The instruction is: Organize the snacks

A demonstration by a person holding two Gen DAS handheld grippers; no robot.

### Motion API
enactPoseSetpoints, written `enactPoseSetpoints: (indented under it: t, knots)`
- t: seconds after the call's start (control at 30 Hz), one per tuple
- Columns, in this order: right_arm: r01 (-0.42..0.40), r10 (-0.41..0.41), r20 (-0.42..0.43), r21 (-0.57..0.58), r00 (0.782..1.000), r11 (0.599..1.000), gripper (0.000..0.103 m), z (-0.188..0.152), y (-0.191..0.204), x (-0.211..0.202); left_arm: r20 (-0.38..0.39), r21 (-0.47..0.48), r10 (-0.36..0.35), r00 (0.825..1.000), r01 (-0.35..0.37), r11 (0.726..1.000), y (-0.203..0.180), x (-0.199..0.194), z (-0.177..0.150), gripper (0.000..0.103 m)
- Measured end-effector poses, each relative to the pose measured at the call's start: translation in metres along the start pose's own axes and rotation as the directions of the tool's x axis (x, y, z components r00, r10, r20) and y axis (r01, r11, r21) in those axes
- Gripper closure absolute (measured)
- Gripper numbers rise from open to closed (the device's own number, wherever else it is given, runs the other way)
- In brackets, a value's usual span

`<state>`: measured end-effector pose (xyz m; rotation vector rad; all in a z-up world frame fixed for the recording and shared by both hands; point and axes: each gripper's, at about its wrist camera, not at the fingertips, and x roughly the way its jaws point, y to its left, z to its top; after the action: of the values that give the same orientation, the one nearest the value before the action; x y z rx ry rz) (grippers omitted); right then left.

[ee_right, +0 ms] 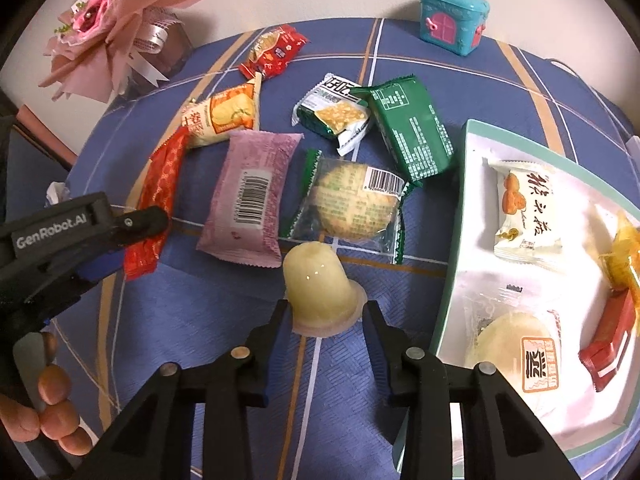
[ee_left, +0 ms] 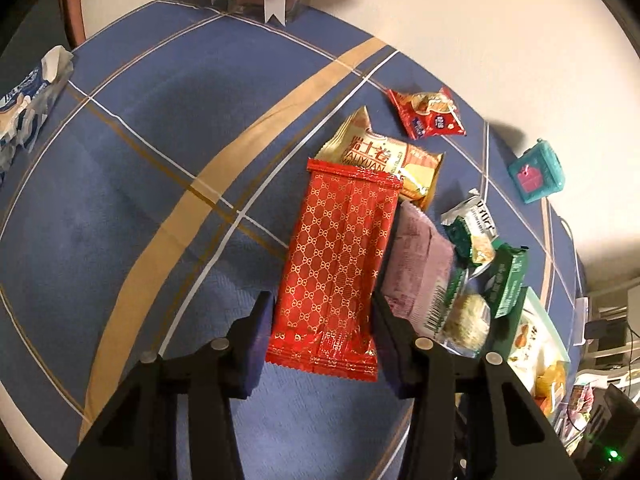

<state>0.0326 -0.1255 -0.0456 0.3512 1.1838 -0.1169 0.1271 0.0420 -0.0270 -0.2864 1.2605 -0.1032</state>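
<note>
Blue checked tablecloth [ee_right: 192, 312] against pale wall; beside the tray [ee_right: 460, 216], cut off, right gripper [ee_right: 325, 309] clamps jelly cup [ee_right: 318, 284], left gripper [ee_left: 324, 320] clamps red packet [ee_left: 340, 256]

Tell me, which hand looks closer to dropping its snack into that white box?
Probably the right. The right gripper grips a jelly cup just beside the white box. The left gripper holds a red packet farther off, beyond the loose snacks.

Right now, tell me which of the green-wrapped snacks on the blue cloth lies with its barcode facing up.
The clear green-edged packet holding a round pale biscuit: a barcode shows at its upper right. The solid dark green packet shows only printed text; the torn green-and-white wrapper shows a cracker picture.
</note>
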Motion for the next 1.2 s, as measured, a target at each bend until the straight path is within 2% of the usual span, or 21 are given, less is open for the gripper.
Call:
enactPoseSetpoints:
  t: [0.1,0.43,0.73,0.77,0.83,0.9,1.2]
  knots:
    - [-0.002,0.002,-0.005,-0.007,1.000,1.000,0.068,0.001,0.003,-0.002,0.001,-0.002,0.001,1.000,-0.001,1.000,0.005,-0.011,-0.008,0.054]
    - [-0.008,0.008,-0.056,-0.015,0.998,1.000,0.068,-0.005,0.002,0.014,-0.095,0.014,0.039,0.995,-0.038,0.999,0.003,0.015,-0.015,0.054]
    - [0.023,-0.024,-0.025,-0.059,0.999,0.998,0.067,-0.004,0.015,0.023,-0.110,0.023,0.056,0.992,-0.054,0.998,0.007,0.018,-0.020,0.054]
    - [0.024,-0.026,-0.021,-0.061,0.999,0.998,0.066,-0.004,0.016,0.023,-0.113,0.023,0.057,0.992,-0.055,0.998,0.007,0.018,-0.020,0.054]
    - [0.023,-0.024,-0.015,-0.063,1.000,0.998,0.053,0.003,0.019,0.024,-0.114,0.024,0.059,0.992,-0.056,0.998,0.009,0.018,-0.020,0.054]
    - [0.024,-0.025,-0.003,-0.068,1.000,0.997,0.049,0.005,0.022,0.024,-0.114,0.022,0.059,0.992,-0.057,0.998,0.005,0.024,-0.018,0.054]
    - [0.034,-0.032,0.042,-0.038,0.999,0.999,0.049,0.023,0.022,0.023,-0.113,0.029,0.066,0.991,-0.063,0.998,0.001,0.031,-0.017,0.054]
